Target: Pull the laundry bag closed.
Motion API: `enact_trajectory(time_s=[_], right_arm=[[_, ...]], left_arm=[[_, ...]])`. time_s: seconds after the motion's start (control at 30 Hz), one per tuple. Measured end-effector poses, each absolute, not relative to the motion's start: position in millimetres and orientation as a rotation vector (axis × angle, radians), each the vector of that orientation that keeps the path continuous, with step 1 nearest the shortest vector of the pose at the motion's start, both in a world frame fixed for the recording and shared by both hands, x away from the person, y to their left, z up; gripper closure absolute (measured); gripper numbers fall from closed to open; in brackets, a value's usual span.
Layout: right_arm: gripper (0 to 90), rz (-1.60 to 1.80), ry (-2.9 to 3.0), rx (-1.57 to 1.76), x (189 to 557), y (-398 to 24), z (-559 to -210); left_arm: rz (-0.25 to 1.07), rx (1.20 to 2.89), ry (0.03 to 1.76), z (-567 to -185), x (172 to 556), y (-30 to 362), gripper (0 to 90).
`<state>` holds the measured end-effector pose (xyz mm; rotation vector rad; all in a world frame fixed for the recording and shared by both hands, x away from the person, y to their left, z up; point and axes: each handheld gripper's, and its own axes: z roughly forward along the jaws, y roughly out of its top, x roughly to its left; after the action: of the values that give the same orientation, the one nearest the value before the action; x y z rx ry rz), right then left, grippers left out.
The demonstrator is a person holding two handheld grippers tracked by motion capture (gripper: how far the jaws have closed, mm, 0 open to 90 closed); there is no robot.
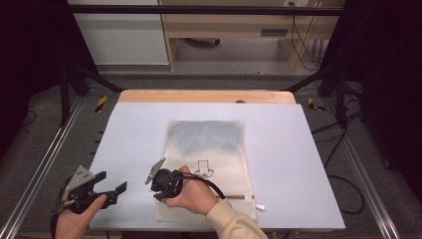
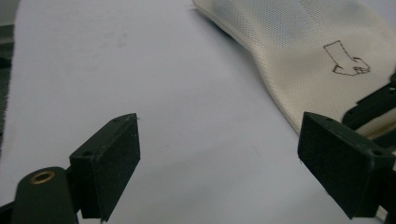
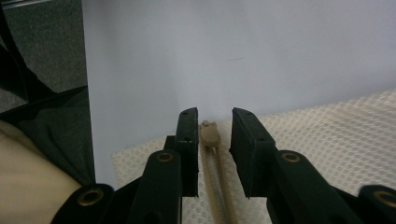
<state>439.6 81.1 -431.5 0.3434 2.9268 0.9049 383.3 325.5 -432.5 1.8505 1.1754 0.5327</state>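
Observation:
A cream mesh zip bag (image 1: 209,144) lies flat mid-table, something bluish inside its far half and an arrow drawing (image 1: 203,168) on it. My right gripper (image 1: 159,194) sits at the bag's near-left corner. In the right gripper view its jaws (image 3: 215,114) stand narrowly apart on either side of the tan zipper slider (image 3: 210,135), with a gap showing beside it. My left gripper (image 1: 113,181) hovers over the table's front left, jaws wide and empty (image 2: 222,128). The left gripper view has the bag (image 2: 303,42) to the right.
A white mat (image 1: 288,149) covers the table, with a wooden edge (image 1: 209,95) at the far side. The zipper (image 1: 239,197) runs along the bag's near edge to a white tab (image 1: 259,205). Metal rails and floor cables (image 1: 343,184) flank the table.

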Motion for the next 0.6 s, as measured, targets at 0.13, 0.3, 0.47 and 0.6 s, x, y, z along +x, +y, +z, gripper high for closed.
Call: enact_trajectory(time_s=[0.13,0.3,0.47,0.6], right_arm=[[79.0,0.834,2.965,0.335,441.2,84.1,-439.9],[81.7,0.851,2.973,0.342,442.6,83.1,-438.8],[81.7,0.926,2.939,0.338,440.9,76.4,-431.6],[81.7,0.940,2.931,0.336,439.7,73.8,-428.5]], left_arm=[[0.505,1.895,1.139,-433.6,374.3,313.2,13.8],[0.356,1.925,1.079,-440.1,366.3,297.1,22.2],[0.193,1.936,1.041,-451.5,366.4,279.3,22.9],[0.174,1.962,1.022,-454.5,365.8,269.6,22.9]])
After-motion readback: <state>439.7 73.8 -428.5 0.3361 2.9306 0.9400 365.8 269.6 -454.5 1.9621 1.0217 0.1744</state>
